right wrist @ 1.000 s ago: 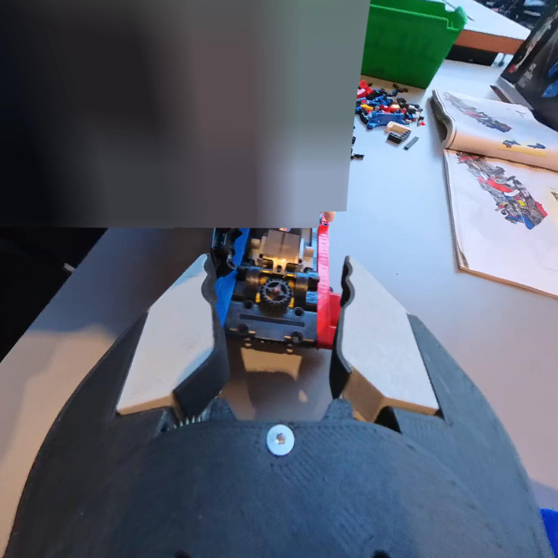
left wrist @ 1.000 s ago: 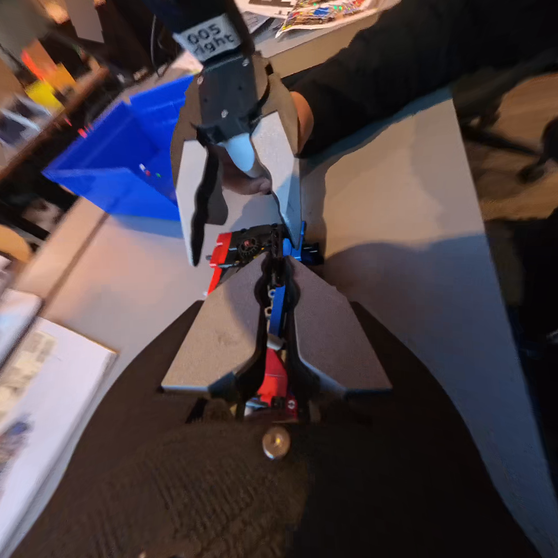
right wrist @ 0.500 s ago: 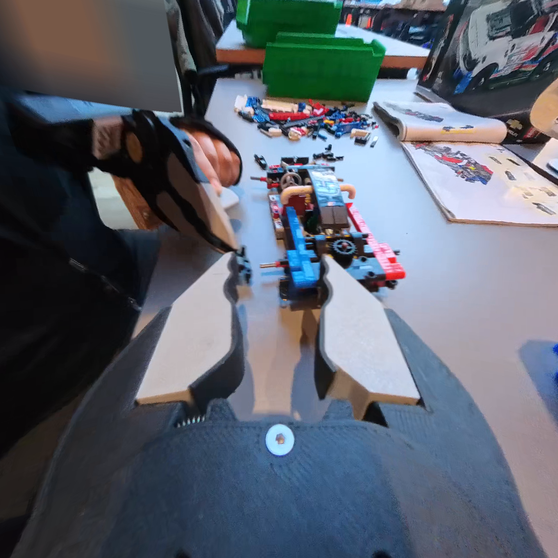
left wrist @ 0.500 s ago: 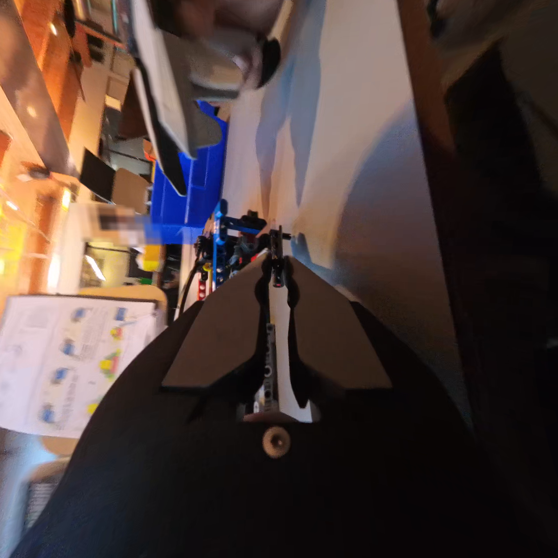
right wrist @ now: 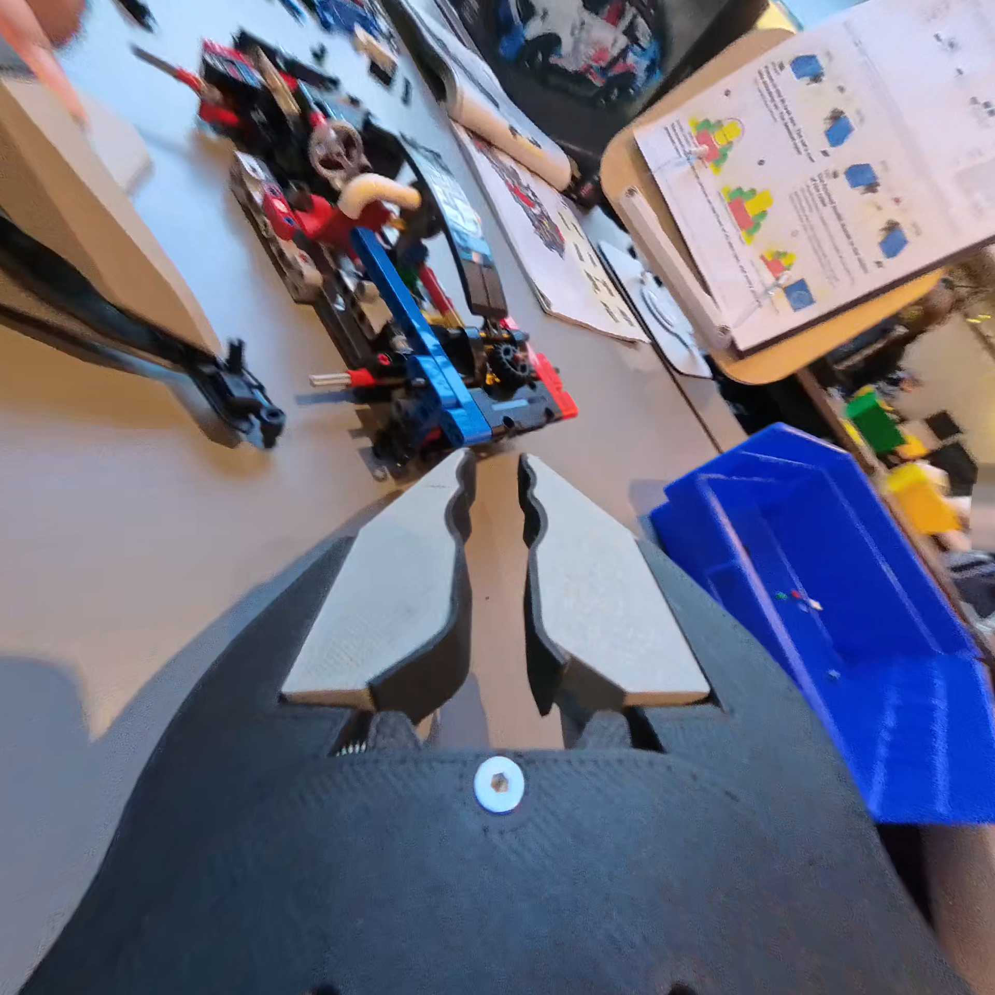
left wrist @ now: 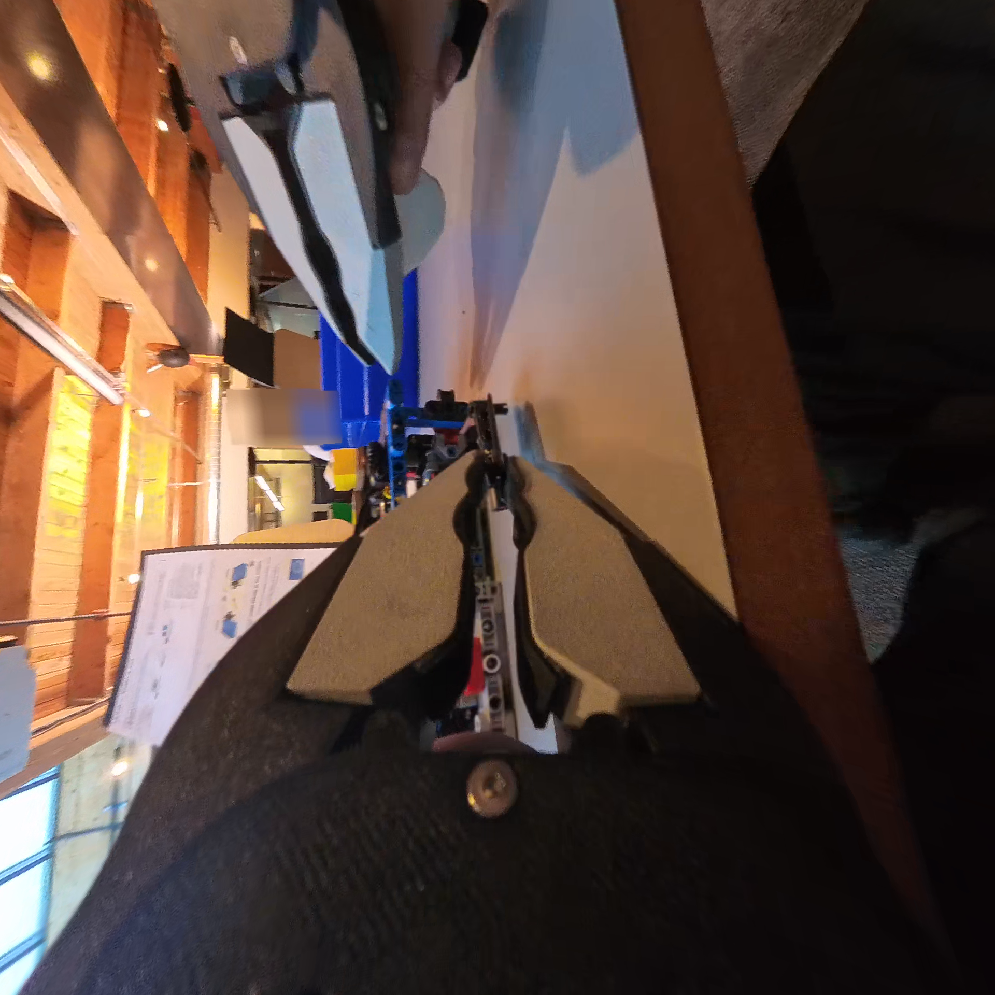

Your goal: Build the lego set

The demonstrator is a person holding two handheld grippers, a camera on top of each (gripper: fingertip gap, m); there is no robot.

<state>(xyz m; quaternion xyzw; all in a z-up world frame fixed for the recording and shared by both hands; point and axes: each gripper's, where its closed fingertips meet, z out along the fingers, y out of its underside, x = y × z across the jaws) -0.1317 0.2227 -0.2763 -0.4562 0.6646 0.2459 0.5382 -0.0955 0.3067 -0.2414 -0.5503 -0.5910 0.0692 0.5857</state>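
Note:
The partly built lego car [right wrist: 414, 323], blue, red and black, lies on the grey table [right wrist: 134, 511]. My left gripper [left wrist: 494, 464] is shut on a small black piece [left wrist: 491, 439] at its tips. It shows in the right wrist view as a grey finger [right wrist: 102, 253] beside the car's left side, with the black piece [right wrist: 252, 399] clear of the car. My right gripper [right wrist: 494, 462] is just short of the car's rear end. Its jaws stand narrowly apart with nothing between them. It also shows in the left wrist view [left wrist: 377, 344], above the car [left wrist: 417, 447].
A blue bin [right wrist: 807, 592] stands right of my right gripper. An open instruction booklet [right wrist: 544, 231], the set's box [right wrist: 565, 48] and loose pieces [right wrist: 323, 48] lie behind the car. A printed sheet on a board [right wrist: 840, 156] stands at the far right. The table's wooden edge [left wrist: 721, 377] runs close by. The grippers' ends are close to 10 centimeters from one another.
The right gripper has let go of the car's rear, backed off and narrowed its jaws. The car now rests on the table. The left gripper has rolled sideways and holds only the black piece.

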